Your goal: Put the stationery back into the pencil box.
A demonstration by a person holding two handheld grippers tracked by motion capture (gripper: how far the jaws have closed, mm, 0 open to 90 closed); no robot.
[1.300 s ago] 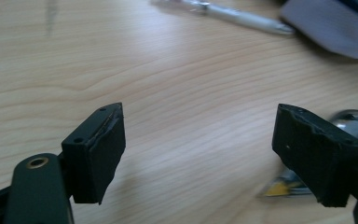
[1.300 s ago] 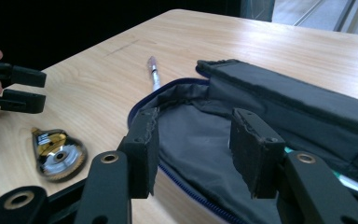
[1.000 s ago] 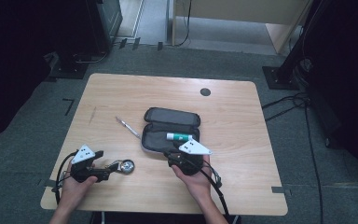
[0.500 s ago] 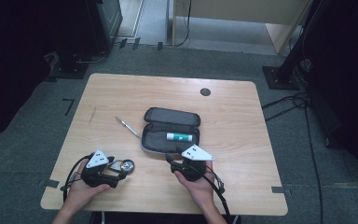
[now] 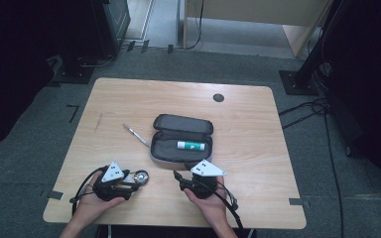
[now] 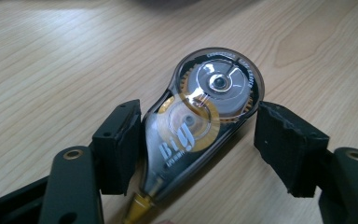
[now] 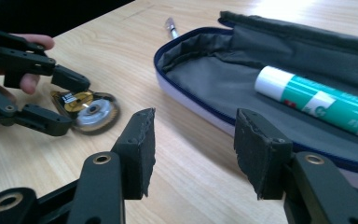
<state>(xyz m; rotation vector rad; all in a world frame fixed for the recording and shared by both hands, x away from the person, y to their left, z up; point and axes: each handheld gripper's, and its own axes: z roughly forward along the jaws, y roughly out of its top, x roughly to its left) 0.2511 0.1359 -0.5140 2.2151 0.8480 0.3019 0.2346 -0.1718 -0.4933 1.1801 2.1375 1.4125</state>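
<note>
Now | my left gripper (image 6: 200, 140) has been closing around the correction tape dispenser (image 6: 205, 116), lower centre of frame, one pad touching, the other just off | I square up before squeezing | right gripper (image 7: 193, 149) spread, empty, near the pencil case (image 7: 279, 93).

The high view looks forward and down over the whole pale wooden desk (image 5: 258, 129). Each claw view skims low near its front edge; both share the clear teardrop-shaped plastic correction-tape dispenser (image 6: 200, 116).
</note>
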